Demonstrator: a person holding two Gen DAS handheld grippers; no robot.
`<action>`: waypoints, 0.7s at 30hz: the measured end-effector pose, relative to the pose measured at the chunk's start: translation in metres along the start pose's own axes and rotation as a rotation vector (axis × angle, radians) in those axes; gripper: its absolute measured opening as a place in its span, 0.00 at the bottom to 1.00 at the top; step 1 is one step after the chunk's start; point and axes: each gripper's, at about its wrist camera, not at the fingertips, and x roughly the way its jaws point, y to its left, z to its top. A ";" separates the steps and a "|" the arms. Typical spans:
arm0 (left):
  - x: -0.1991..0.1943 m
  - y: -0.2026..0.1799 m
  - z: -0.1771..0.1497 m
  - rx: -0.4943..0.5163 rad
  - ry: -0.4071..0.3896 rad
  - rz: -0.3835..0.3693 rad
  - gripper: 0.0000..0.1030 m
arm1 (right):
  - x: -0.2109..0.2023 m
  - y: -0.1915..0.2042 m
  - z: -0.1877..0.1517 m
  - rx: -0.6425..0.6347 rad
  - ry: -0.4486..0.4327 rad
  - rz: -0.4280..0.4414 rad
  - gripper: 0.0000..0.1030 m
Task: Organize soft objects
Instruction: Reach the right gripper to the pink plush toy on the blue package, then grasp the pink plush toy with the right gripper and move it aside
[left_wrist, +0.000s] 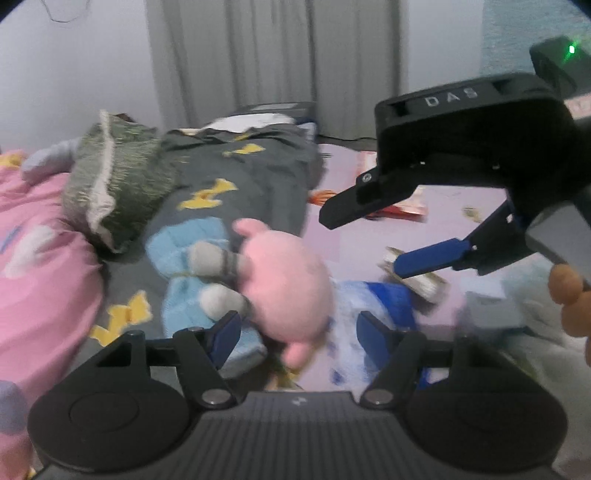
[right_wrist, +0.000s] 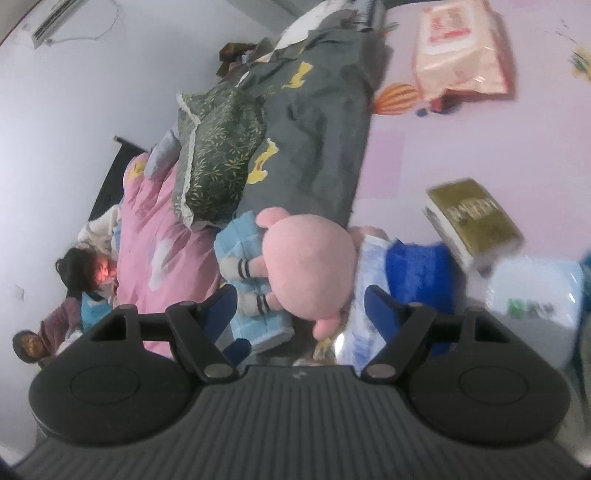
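Pink plush (left_wrist: 284, 280) between wide-apart fingers of left gripper (left_wrist: 295, 332); right gripper (left_wrist: 364, 242) agape beyond

- Pink plush toy (left_wrist: 284, 284): soft, short-pile fabric, matt; grey limbs with dark stripes.
- Light blue towel (left_wrist: 188, 251), left of toy: ribbed terry-like cloth, rough.
- Grey blanket (left_wrist: 258, 173), far: matt woven cloth, creased, yellow print.
- Green cushion (right_wrist: 218, 147): patterned fabric, pale frilled edge.
- Pink quilt (left_wrist: 40, 266), left: smooth cloth.
- Blue cloth (right_wrist: 417, 273), right: deep fleecy pile.
- Book (right_wrist: 476, 221): slightly glossy olive cover, paper edges.
- Packet (right_wrist: 461, 51), far right: shiny plastic film.
- Left gripper (left_wrist: 295, 332) and right gripper (right_wrist: 301, 306): matt black plastic, ribbed housing, metal pivot pins.
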 end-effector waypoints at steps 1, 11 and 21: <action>0.002 0.002 0.003 -0.009 0.000 0.012 0.69 | 0.006 0.003 0.006 -0.005 0.006 -0.004 0.74; 0.019 0.012 0.018 -0.049 -0.019 0.046 0.69 | 0.079 0.019 0.055 -0.083 0.144 -0.068 0.77; 0.035 0.025 0.019 -0.105 0.008 0.042 0.69 | 0.122 0.026 0.072 -0.180 0.261 -0.112 0.77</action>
